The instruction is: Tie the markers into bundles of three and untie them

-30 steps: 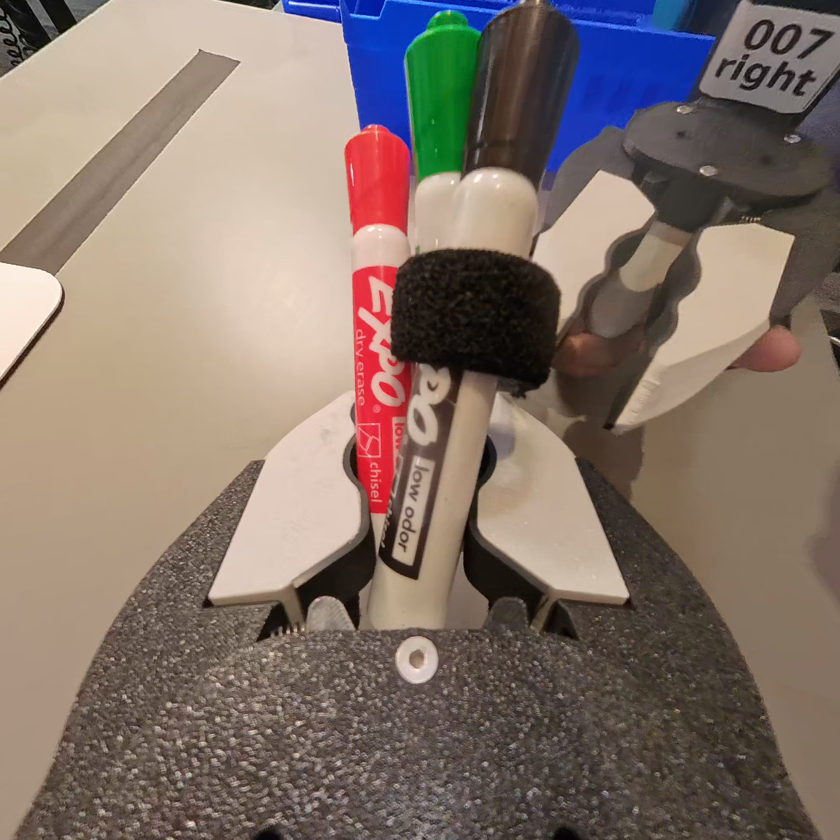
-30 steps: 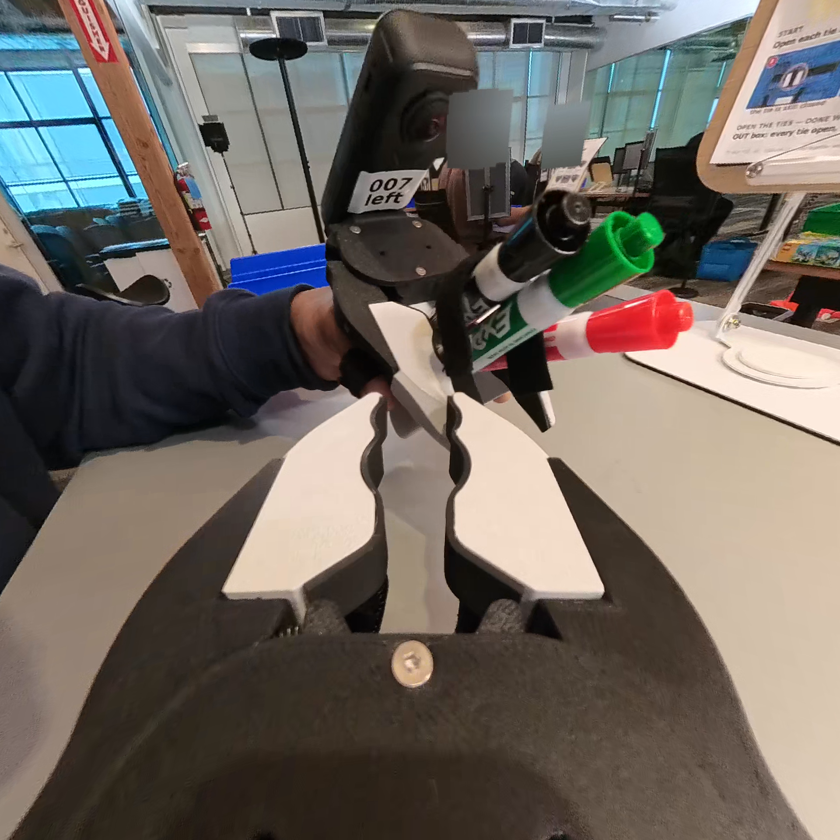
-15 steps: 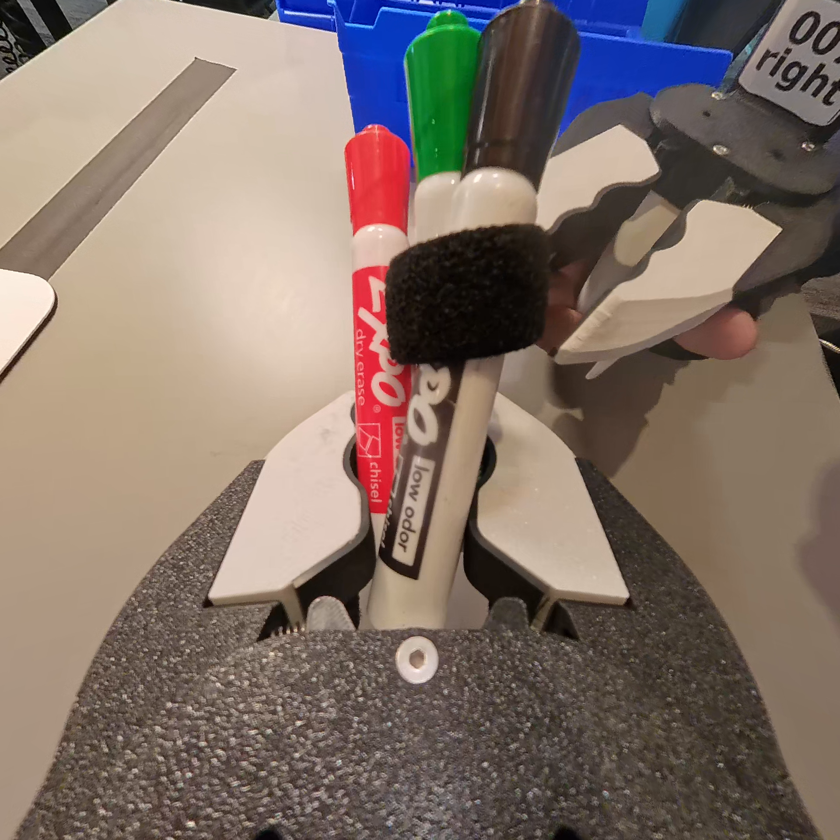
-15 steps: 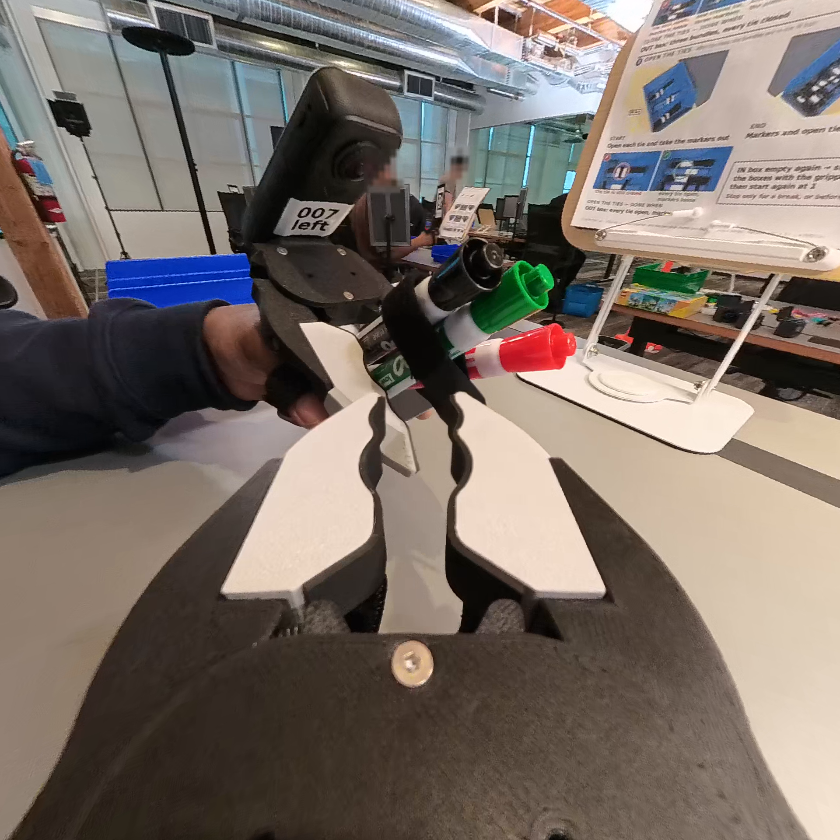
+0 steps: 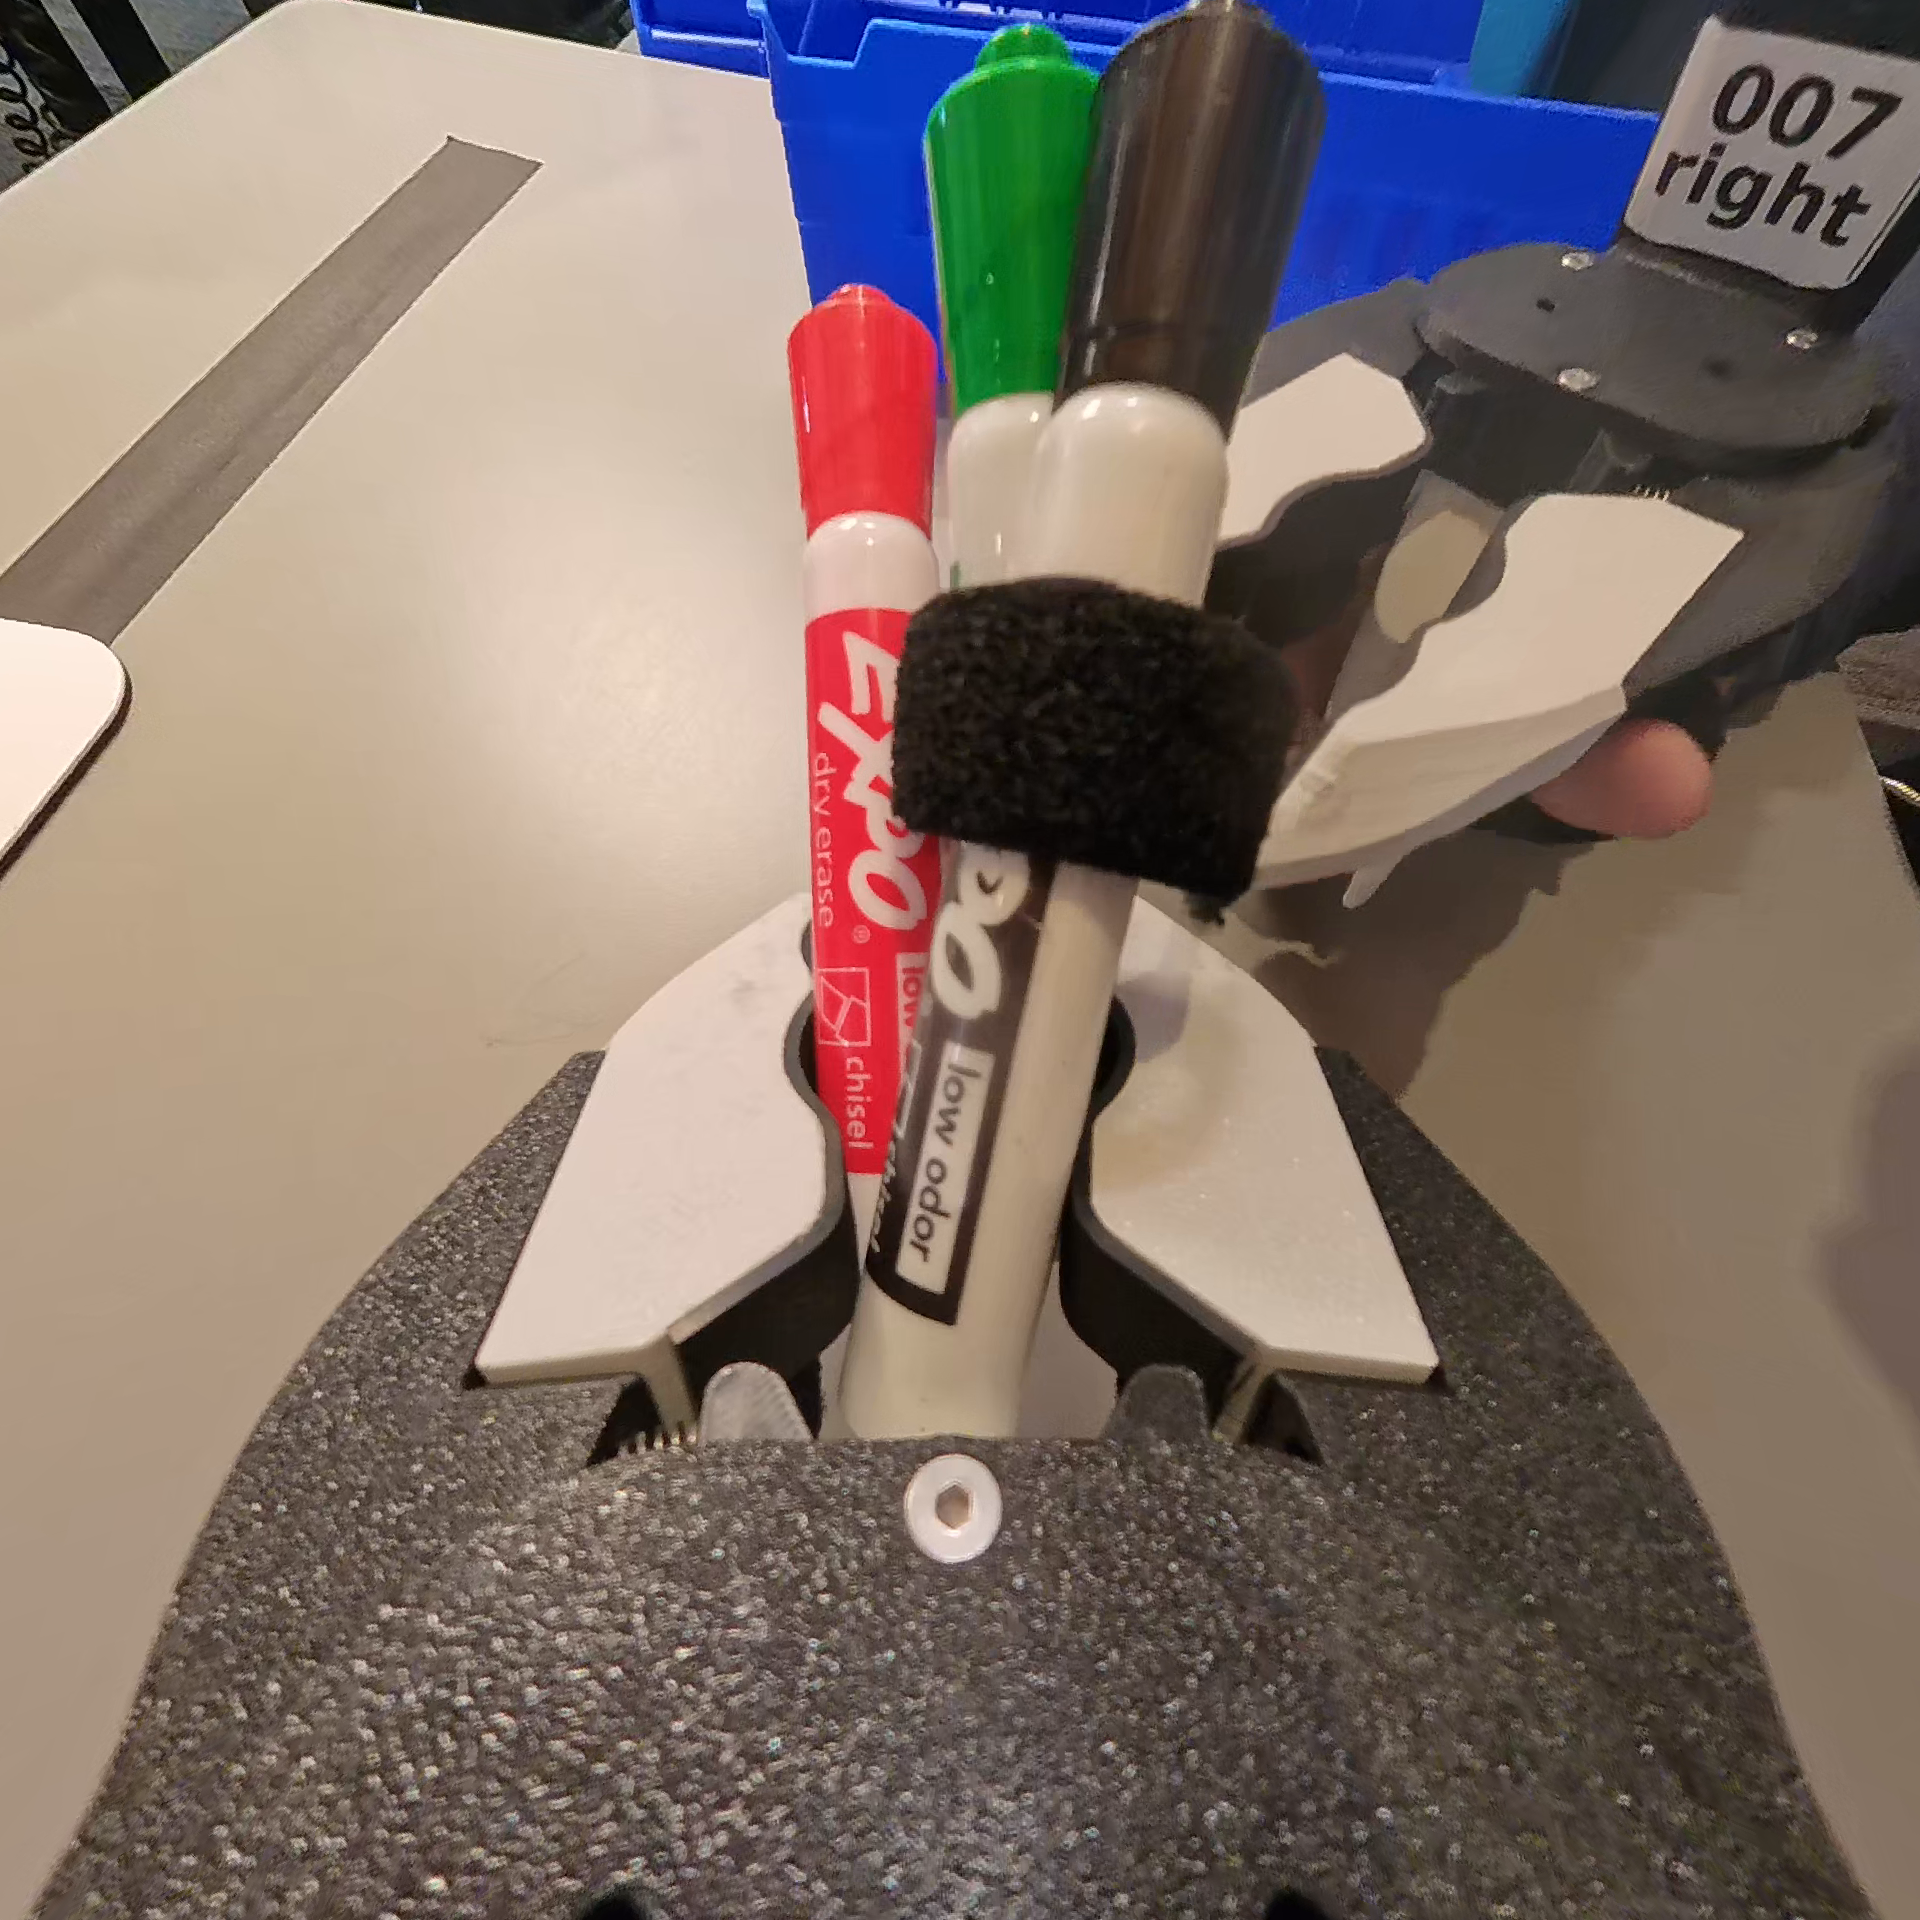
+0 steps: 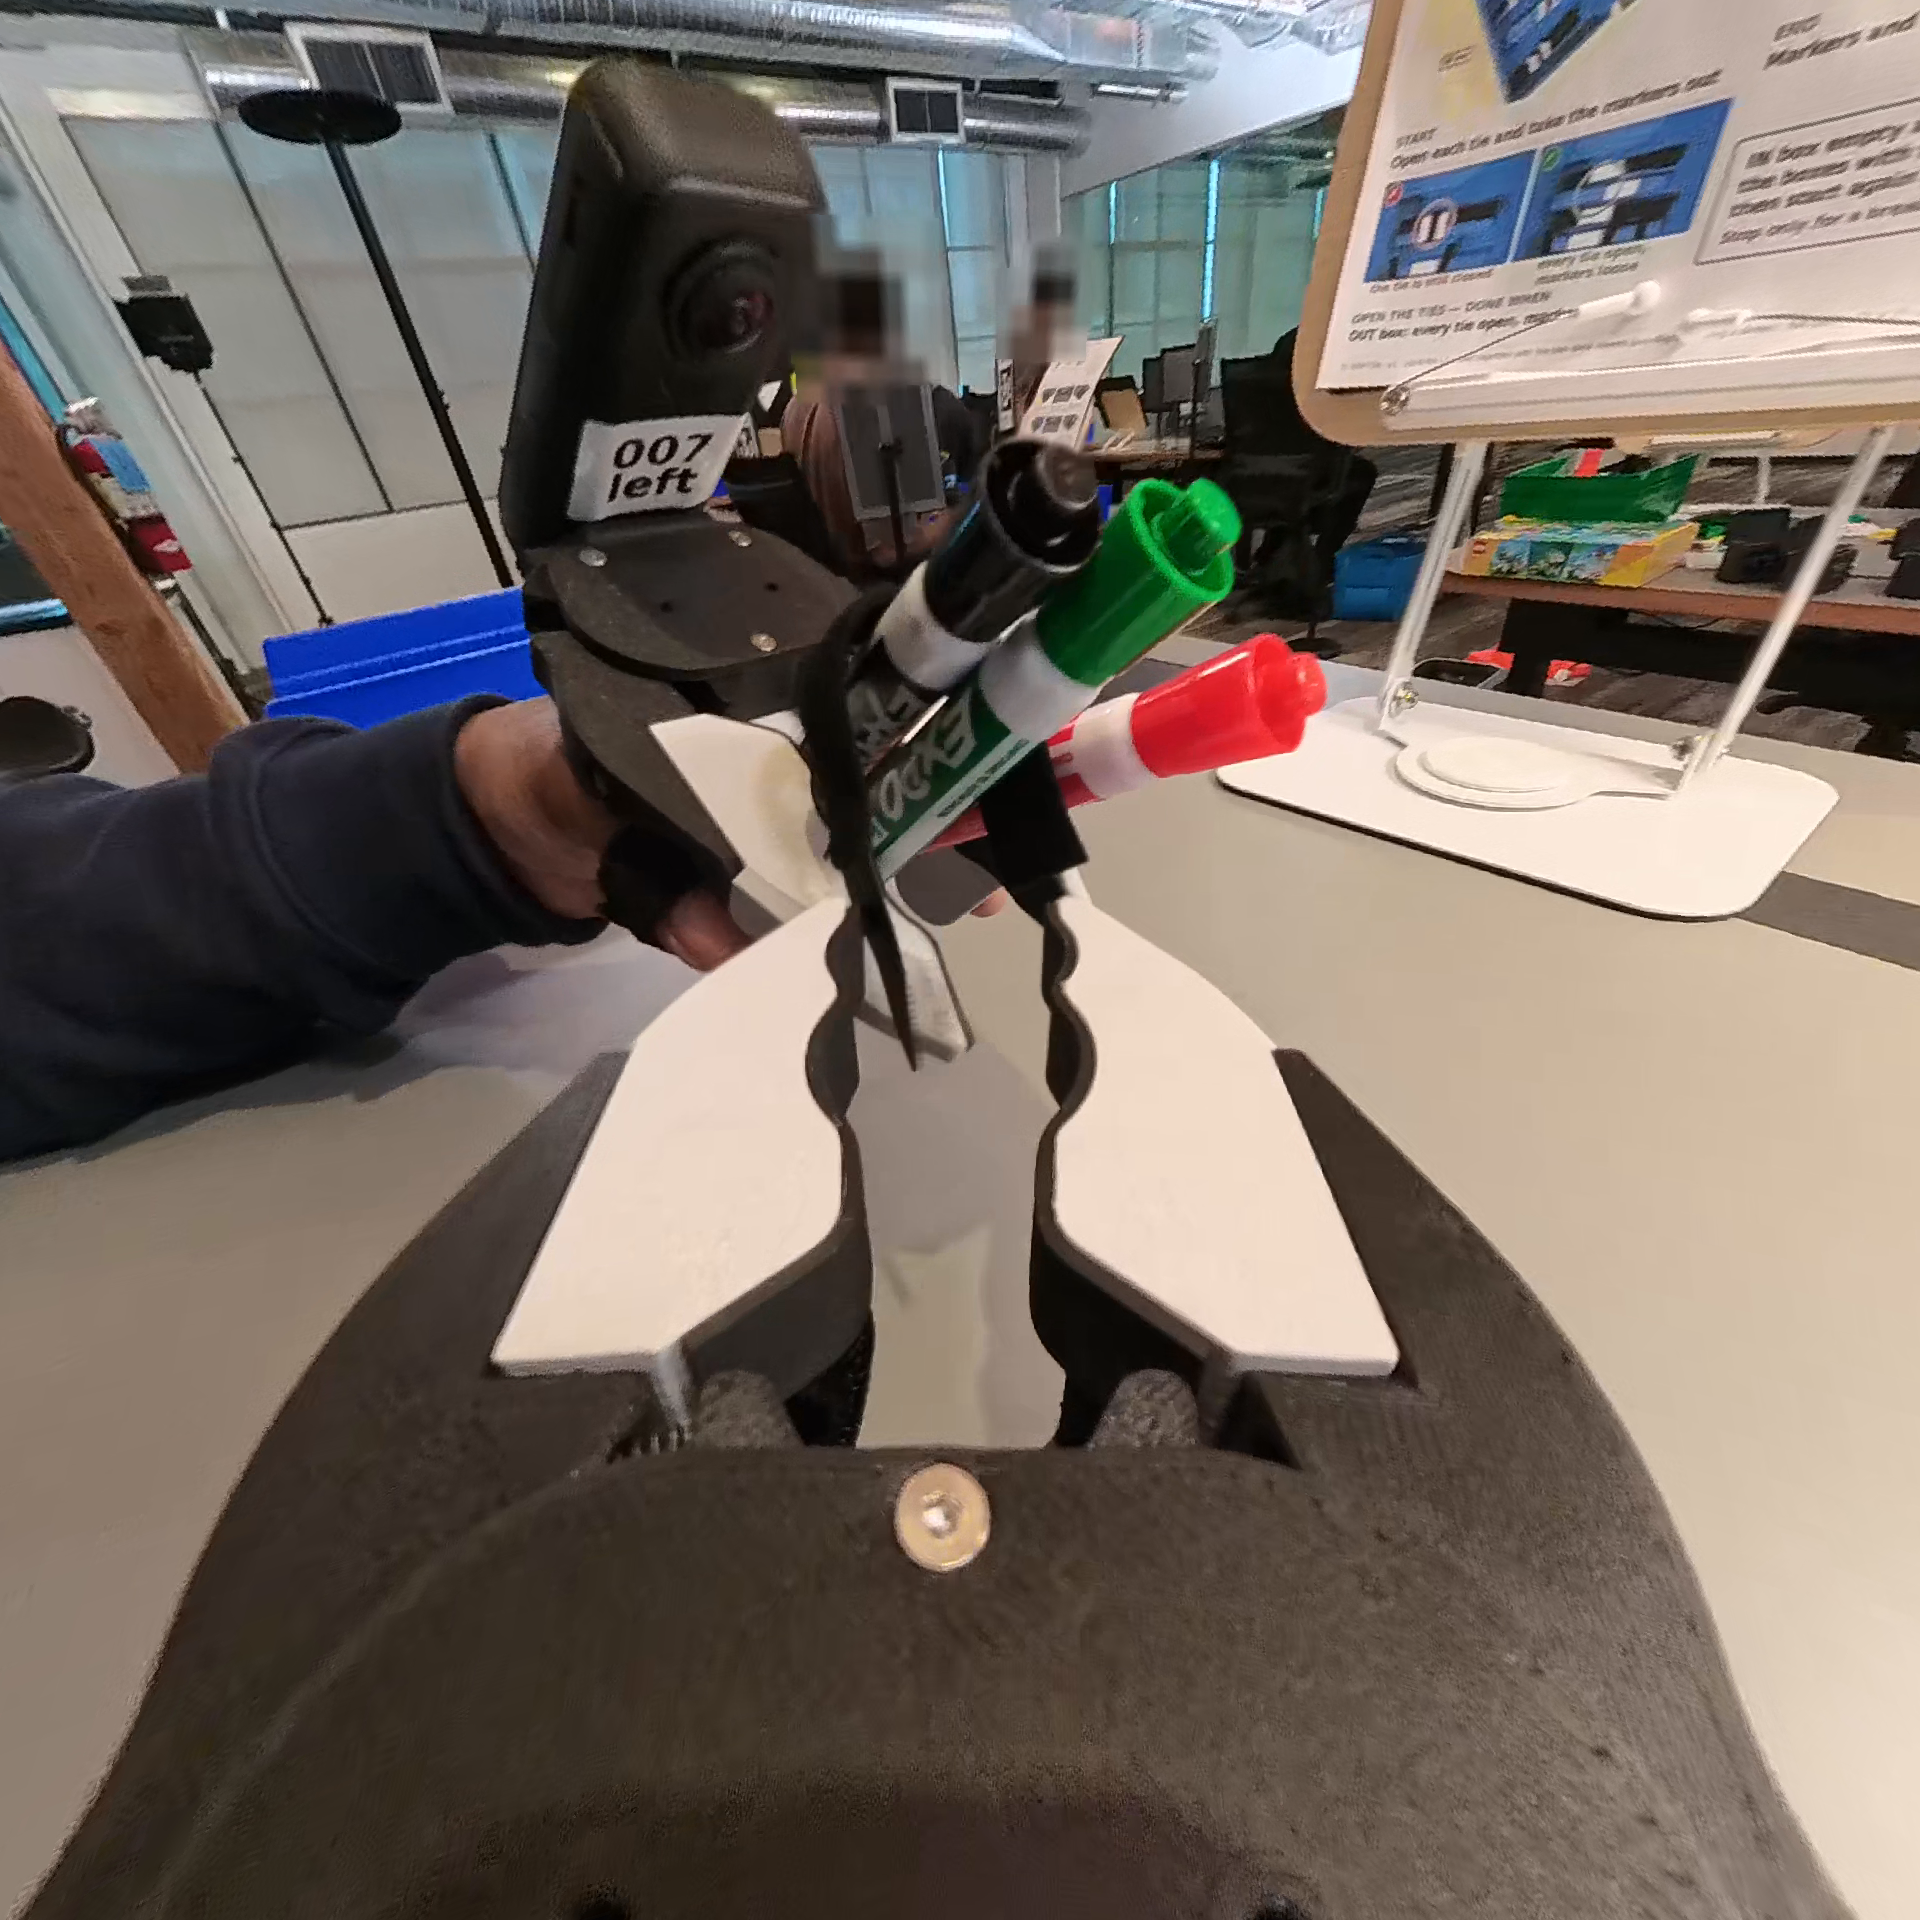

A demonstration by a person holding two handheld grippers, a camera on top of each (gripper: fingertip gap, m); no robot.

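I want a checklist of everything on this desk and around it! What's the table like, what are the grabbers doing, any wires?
Surface: grey table, dark strip across it.
Job's things: red marker, green marker, black marker; black strap around them.
Clutter: blue bin, sign stand.
Grippers: left gripper shut on the markers; right gripper open, at the strap's loose end.
Cables: nothing seen.
Surroundings: office, desks, windows.

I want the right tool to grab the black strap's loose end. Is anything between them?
Nothing visible. The right tool is open, and the black strap hangs from the markers with its tail already dangling between the fingers.
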